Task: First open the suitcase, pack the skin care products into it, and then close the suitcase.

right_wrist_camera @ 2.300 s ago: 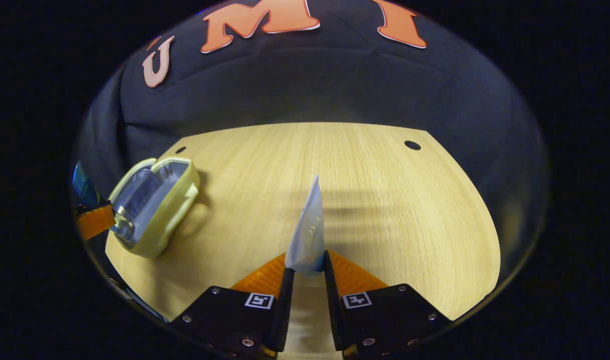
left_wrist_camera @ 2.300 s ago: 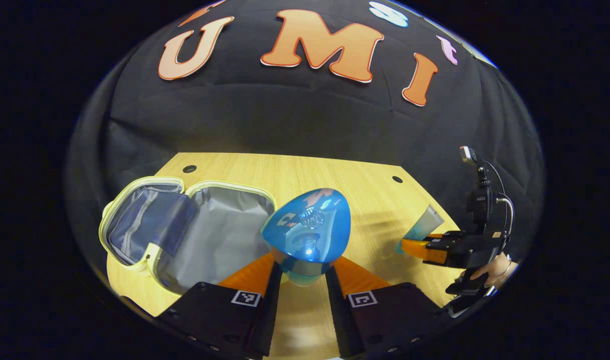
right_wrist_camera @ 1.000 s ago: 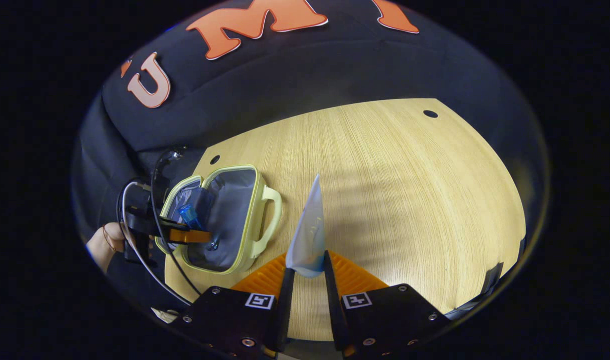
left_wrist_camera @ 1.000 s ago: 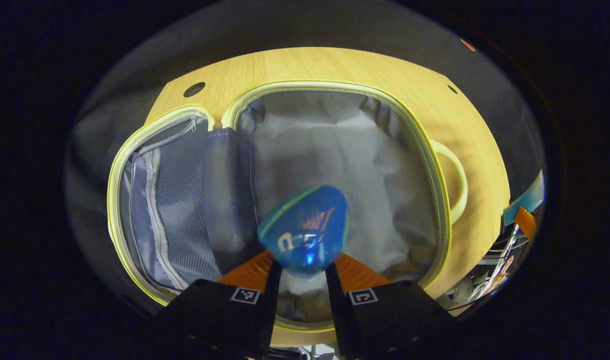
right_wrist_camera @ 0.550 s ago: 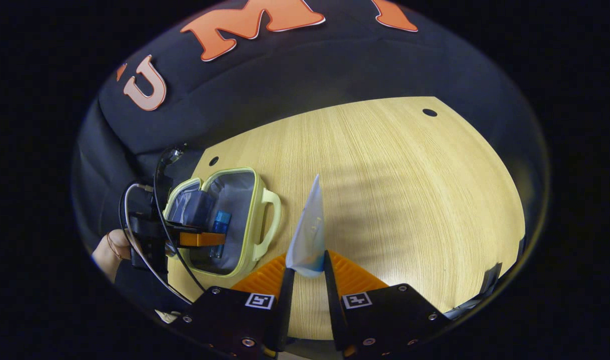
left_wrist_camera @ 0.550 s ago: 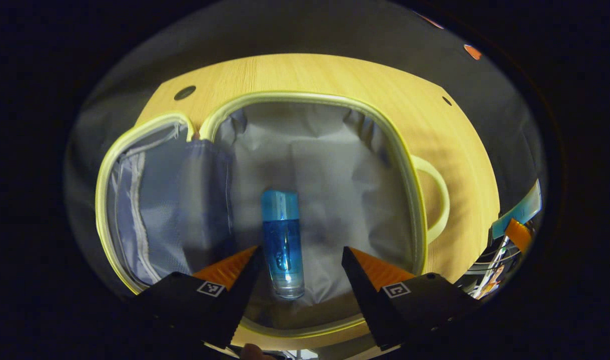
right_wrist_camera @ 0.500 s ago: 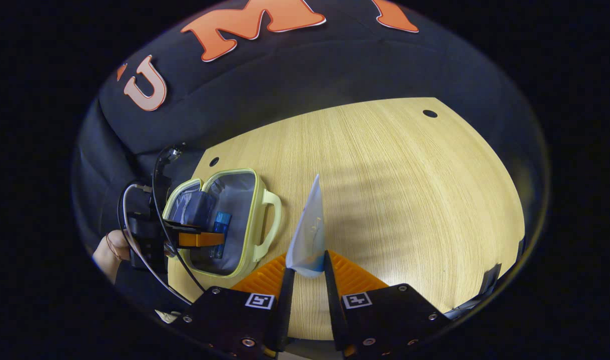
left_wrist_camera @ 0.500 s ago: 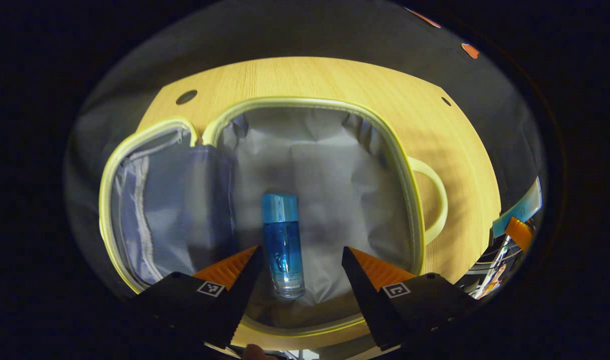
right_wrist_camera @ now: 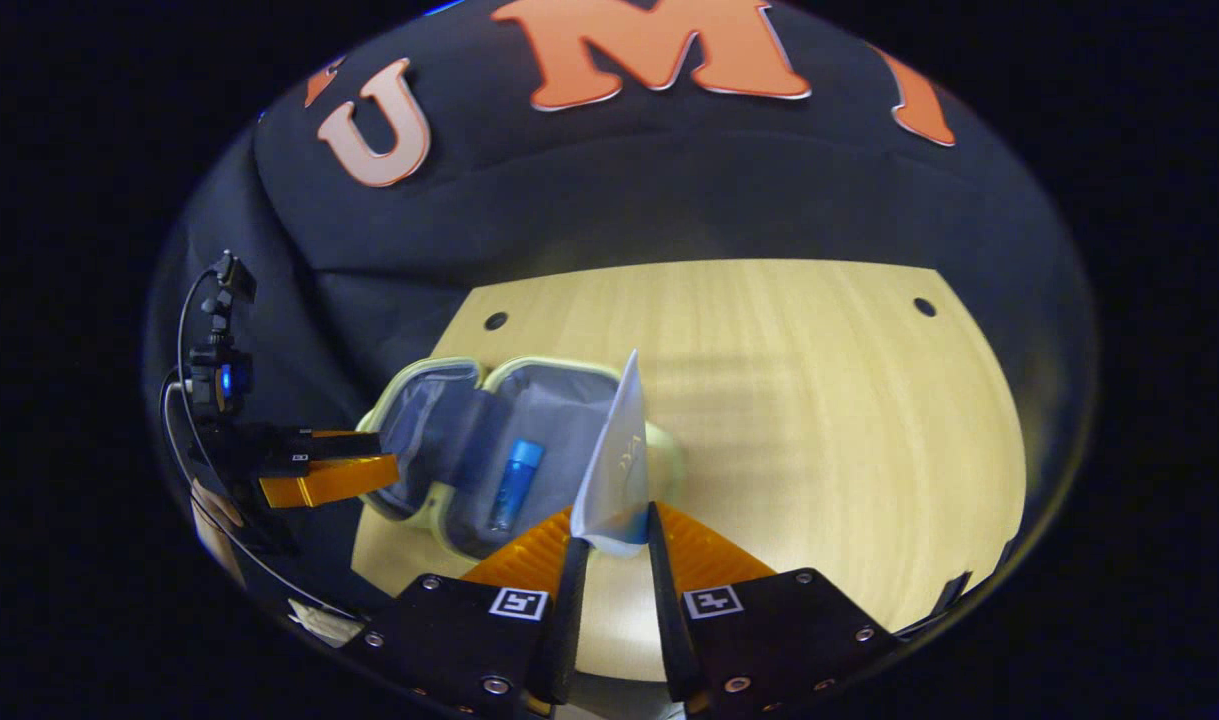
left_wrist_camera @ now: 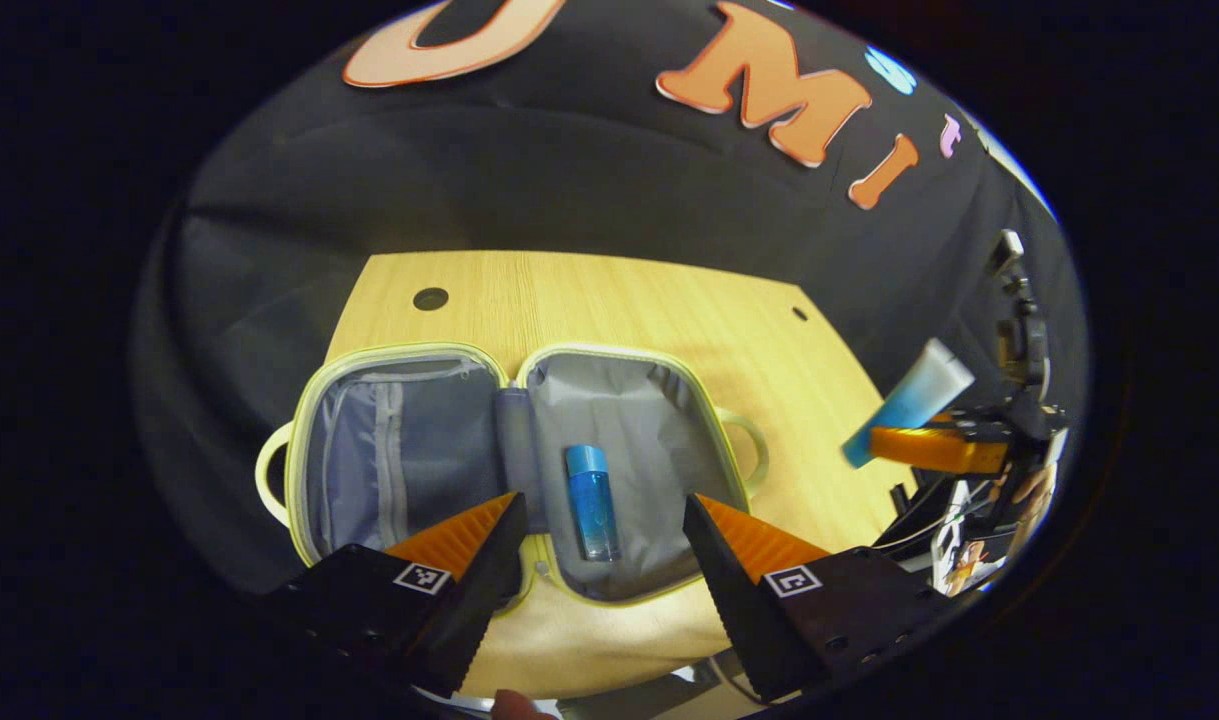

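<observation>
1. Suitcase [left_wrist_camera: 419, 450] lay open flat on the wooden counter [left_wrist_camera: 609, 300], its two pale yellow-rimmed halves side by side with grey lining showing; a handle stuck out from each outer side.
2. A small blue bottle [left_wrist_camera: 591, 500] lay on its side in the right-hand half, cap toward the far edge, as the left gripper view showed; the right gripper view showed the same bottle [right_wrist_camera: 516, 484] in the suitcase [right_wrist_camera: 449, 430].
3. The left-hand half carried a mesh pocket with a zip and held nothing else that could be made out.
4. The left gripper [left_wrist_camera: 601, 520] hung above the near edge of the suitcase with its orange fingers [left_wrist_camera: 466, 528] spread wide apart and nothing between them; the bottle lay below the gap, apart from both.
5. In the right gripper view the left gripper [right_wrist_camera: 341, 462] appeared at the left, beside the suitcase, with a hand behind it.
6. The right gripper [right_wrist_camera: 610, 535] had its fingers [right_wrist_camera: 529, 550] pinching the lower end of a pale tube [right_wrist_camera: 614, 470], which stood up with its flat crimped end uppermost.
7. In the left gripper view the right gripper [left_wrist_camera: 879, 448] was off to the right of the suitcase, raised above the counter edge, with the tube [left_wrist_camera: 909, 400] slanting up from it.
</observation>
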### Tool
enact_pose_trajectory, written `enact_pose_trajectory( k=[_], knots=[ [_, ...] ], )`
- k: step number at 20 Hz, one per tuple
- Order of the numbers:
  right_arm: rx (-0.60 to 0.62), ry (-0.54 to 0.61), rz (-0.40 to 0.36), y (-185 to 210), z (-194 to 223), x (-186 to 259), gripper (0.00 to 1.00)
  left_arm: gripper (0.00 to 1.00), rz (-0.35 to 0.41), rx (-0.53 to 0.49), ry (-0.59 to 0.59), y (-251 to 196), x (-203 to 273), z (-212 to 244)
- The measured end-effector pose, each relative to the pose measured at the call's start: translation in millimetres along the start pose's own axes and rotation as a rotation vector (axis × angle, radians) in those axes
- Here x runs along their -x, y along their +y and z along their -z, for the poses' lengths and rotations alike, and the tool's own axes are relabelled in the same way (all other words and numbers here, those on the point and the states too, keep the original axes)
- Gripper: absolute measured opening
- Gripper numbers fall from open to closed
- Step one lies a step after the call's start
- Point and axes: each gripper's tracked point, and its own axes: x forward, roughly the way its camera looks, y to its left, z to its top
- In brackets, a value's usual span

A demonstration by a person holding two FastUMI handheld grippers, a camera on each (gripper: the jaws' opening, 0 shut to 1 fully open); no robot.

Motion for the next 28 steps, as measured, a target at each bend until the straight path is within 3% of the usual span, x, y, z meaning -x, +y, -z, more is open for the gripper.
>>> enact_pose_trajectory(
  k=[2,4,10,16,19,20,21,22,28],
  knots=[
    [0.003,0.076,-0.060,37,4,-16,0.35,0.98,0.001,-0.009,-0.046,19,33,-2],
    [0.015,0.170,-0.062,42,8,-43,0.35,0.97,-0.017,-0.019,-0.079,37,55,-2],
    [0.023,0.353,0.035,33,44,-116,0.35,0.98,-0.066,0.043,-0.082,90,84,20],
    [-0.068,0.406,0.078,27,56,-150,0.36,0.98,-0.072,0.068,-0.063,107,85,31],
    [-0.083,0.394,0.078,28,51,-151,0.50,0.98,-0.077,0.061,-0.059,114,87,31],
    [-0.086,0.384,0.076,31,50,-150,0.76,0.98,-0.078,0.062,-0.057,116,87,31],
    [-0.083,0.372,0.071,32,47,-148,0.91,0.98,-0.080,0.067,-0.053,119,86,32],
    [-0.070,0.354,0.066,35,45,-145,0.95,0.98,-0.079,0.077,-0.047,122,83,34],
    [-0.001,0.124,0.029,37,10,-131,0.96,0.98,-0.089,0.136,-0.018,155,72,43]
  ],
)
